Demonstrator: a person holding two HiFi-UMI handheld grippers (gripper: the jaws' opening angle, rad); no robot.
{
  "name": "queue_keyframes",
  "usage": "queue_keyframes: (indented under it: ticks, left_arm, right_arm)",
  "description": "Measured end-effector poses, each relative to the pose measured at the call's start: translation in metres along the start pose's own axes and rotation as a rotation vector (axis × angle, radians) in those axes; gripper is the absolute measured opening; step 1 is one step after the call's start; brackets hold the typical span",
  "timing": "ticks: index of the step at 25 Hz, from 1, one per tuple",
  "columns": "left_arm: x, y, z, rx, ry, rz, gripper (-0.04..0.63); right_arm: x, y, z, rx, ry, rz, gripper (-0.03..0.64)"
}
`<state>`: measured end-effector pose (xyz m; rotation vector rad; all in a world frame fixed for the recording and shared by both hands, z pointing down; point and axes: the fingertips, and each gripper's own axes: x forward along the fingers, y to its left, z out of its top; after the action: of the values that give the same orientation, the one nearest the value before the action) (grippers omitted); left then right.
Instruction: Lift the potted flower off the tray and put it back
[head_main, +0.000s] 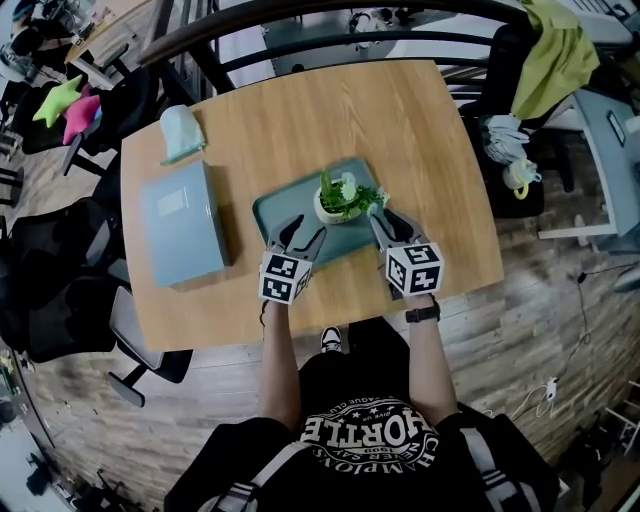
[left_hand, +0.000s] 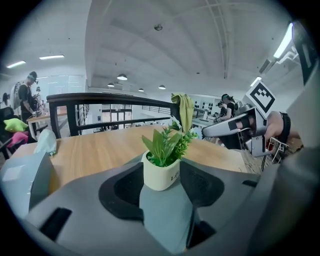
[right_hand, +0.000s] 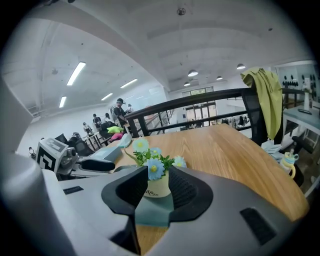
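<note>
Nearest me, my left tool (head_main: 299, 233) and my right tool (head_main: 389, 222) reach over the near edge of the tray (head_main: 272, 208), each released, with jaws parted and nothing clamped. Between the two tools, the potted flower (head_main: 339, 201) stands upright on the green tray, lined up with the gap in each tool's jaws. Left of the tray, a pale blue box (head_main: 183, 222) lies on the wooden worktop (head_main: 400, 110).
</note>
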<state>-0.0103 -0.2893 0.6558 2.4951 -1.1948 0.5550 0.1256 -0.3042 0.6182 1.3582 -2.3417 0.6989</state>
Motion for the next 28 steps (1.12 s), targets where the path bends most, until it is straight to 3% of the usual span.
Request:
queue_keyframes:
  ticks: [10, 20, 28]
  left_arm:
    - [0.031, -0.004, -0.011, 0.057, 0.027, -0.130, 0.384]
    - [0.061, 0.006, -0.023, 0.086, 0.020, -0.232, 0.460]
    - [0.093, 0.001, -0.026, 0.230, 0.057, -0.373, 0.503]
  right_arm:
    - [0.025, -0.011, -0.024, -0.032, 0.060, 0.093, 0.291]
    - [0.064, -0.006, -0.051, -0.032, 0.099, 0.169, 0.303]
    - [0.085, -0.007, -0.056, -0.021, 0.078, 0.209, 0.304]
